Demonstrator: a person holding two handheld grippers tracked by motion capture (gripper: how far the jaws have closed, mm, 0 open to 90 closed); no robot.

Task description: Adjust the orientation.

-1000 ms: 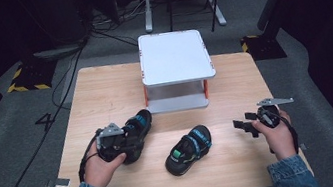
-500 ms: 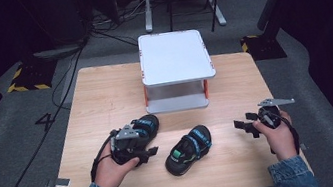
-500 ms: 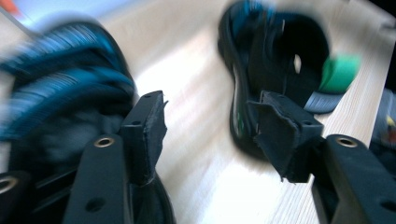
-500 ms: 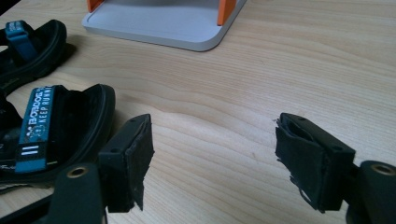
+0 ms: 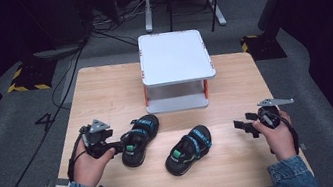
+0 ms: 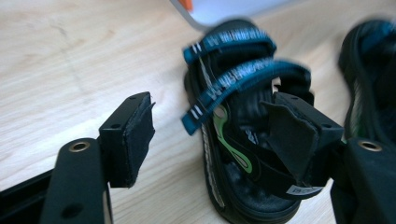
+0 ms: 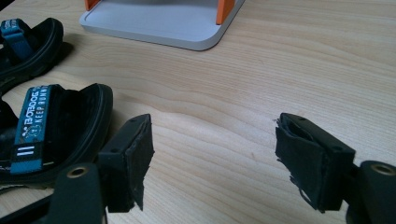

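Observation:
Two black sandals with blue straps lie on the wooden table (image 5: 103, 91). The left sandal (image 5: 140, 139) (image 6: 238, 140) rests flat, toe pointing away. My left gripper (image 5: 120, 146) (image 6: 210, 116) is at its heel end; its jaws have just been opening and stand open, one pad hovering over the heel and the other above bare wood. The right sandal (image 5: 188, 149) (image 7: 51, 126) lies near the table's middle front. My right gripper (image 5: 240, 126) (image 7: 212, 126) stays open to its right, with only wood between the jaws.
A white two-level stand with orange posts (image 5: 175, 56) (image 7: 159, 23) sits at the back middle of the table. Cables and dark equipment lie on the floor beyond. Bare wood stretches to the left of and behind the sandals.
My left gripper pushed right with the left sandal in its jaws, then opened and drew back left. The sandal now lies on the table. The right hand kept still.

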